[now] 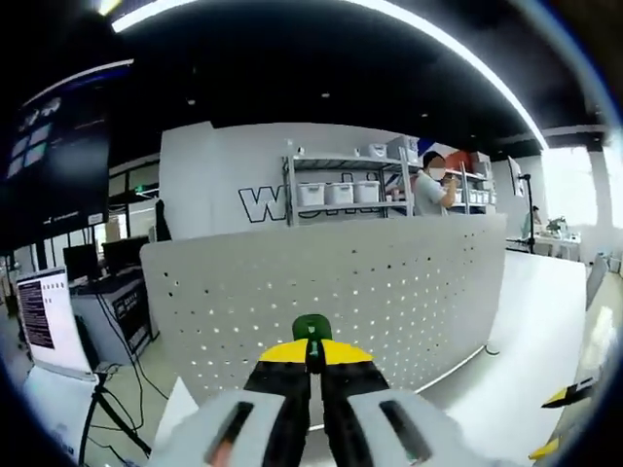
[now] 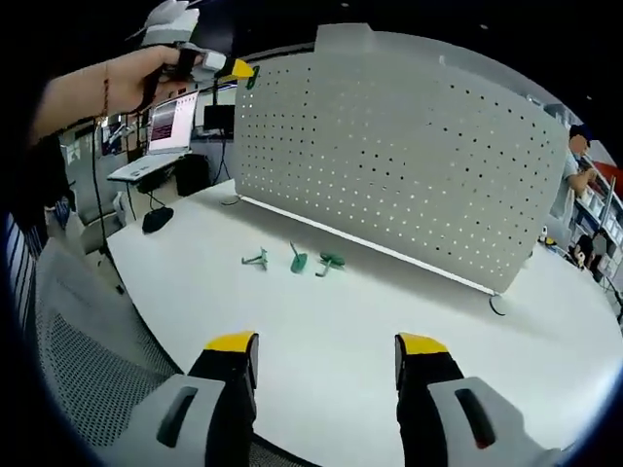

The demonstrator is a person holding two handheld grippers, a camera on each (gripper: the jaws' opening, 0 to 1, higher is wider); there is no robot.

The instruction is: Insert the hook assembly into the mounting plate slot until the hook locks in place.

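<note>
The left gripper [image 1: 312, 375] has its jaws pinched on a small green hook [image 1: 311, 328], held up in front of the pegboard [image 1: 389, 292]. The right gripper [image 2: 327, 352] hangs with jaws spread, holding nothing, over the white table [image 2: 389, 331]. Three more green hooks [image 2: 297, 260] lie near the board's foot. They look light and stiff, best pinched by the stem.

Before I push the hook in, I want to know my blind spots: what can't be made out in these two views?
- Hook: left gripper view, its shank and tip are hidden between the left claw's shut jaws.
- Same hook, right gripper view: too small to tell whether it touches the pegboard.
- Three loose hooks on the table: right gripper view, too small for shape details.
- Right claw: open, holding nothing.
</note>
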